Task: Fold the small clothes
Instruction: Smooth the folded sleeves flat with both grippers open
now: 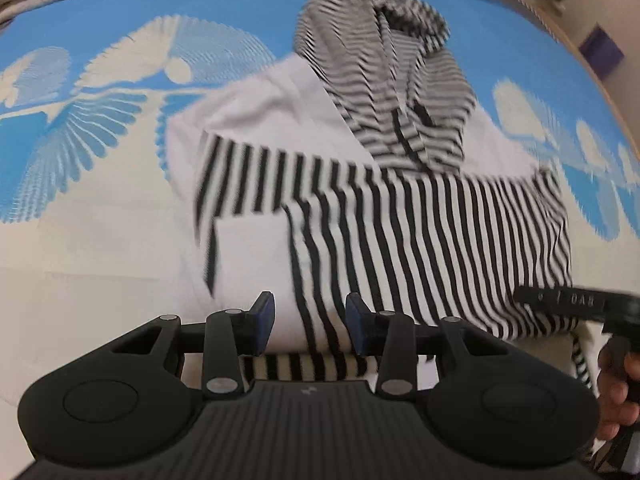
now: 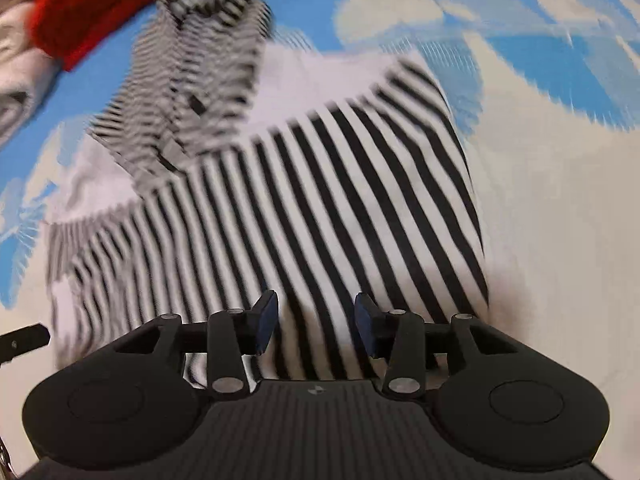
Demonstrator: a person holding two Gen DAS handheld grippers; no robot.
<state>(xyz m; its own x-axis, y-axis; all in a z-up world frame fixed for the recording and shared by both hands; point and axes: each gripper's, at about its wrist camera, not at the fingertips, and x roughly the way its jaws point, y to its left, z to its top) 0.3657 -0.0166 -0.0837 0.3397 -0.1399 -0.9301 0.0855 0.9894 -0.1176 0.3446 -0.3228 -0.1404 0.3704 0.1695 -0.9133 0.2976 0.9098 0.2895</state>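
Note:
A small black-and-white striped hooded top (image 1: 400,216) lies on the bed, its fine-striped hood (image 1: 384,80) at the far end; it also shows in the right wrist view (image 2: 320,200). My left gripper (image 1: 310,324) is open and empty over the near left part of the striped fabric. My right gripper (image 2: 316,326) is open and empty over the near hem. The right gripper's body and the hand holding it show at the left wrist view's right edge (image 1: 616,320). Both views are blurred by motion.
The bed cover (image 1: 100,92) is blue and cream with a feather pattern. A red garment (image 2: 104,8) lies beyond the hood, and pale folded cloth (image 2: 16,80) lies at the far left. A wall and wooden edge (image 1: 592,60) run along the right.

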